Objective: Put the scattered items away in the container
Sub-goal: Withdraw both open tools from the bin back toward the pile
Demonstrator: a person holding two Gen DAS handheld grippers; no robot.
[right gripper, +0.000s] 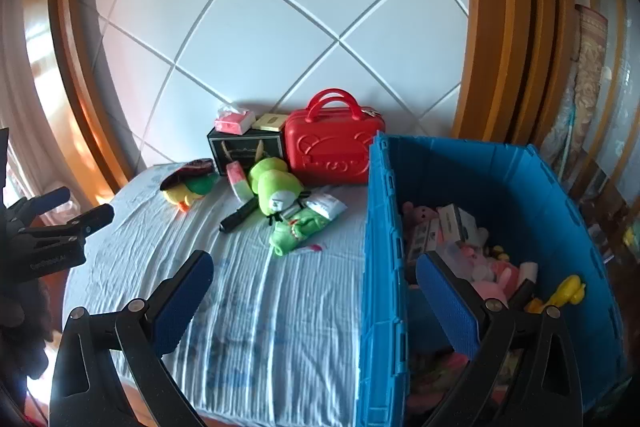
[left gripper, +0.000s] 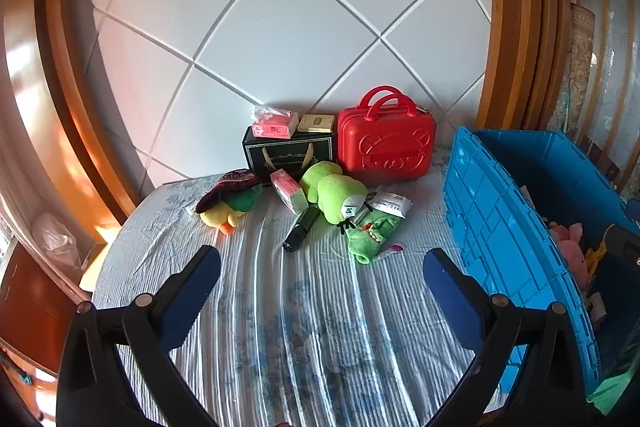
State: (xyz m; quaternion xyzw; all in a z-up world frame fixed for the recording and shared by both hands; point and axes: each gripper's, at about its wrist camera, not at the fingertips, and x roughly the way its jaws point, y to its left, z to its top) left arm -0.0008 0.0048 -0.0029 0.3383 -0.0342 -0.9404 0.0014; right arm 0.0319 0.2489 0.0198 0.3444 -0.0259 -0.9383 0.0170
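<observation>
A blue plastic crate [left gripper: 500,227] [right gripper: 384,247] stands on the bed at the right and holds several toys and boxes. Scattered near the headboard lie a green frog plush [left gripper: 332,191] [right gripper: 274,187], a green crocodile toy [left gripper: 370,237] [right gripper: 296,229], a black flashlight [left gripper: 300,229] [right gripper: 239,215], a yellow duck plush with a dark hat [left gripper: 226,199] [right gripper: 188,185], a pink tissue pack [left gripper: 289,190] [right gripper: 239,181] and a white packet [left gripper: 390,205] [right gripper: 326,205]. My left gripper [left gripper: 320,275] [right gripper: 76,205] is open and empty above the bed. My right gripper [right gripper: 314,287] is open and empty, over the crate's near wall.
A red case [left gripper: 386,143] [right gripper: 332,151] and a black gift box [left gripper: 286,151] [right gripper: 244,145] with small packs on top stand against the white headboard [left gripper: 280,27]. The striped sheet [left gripper: 300,327] covers the bed. A wooden frame runs on both sides.
</observation>
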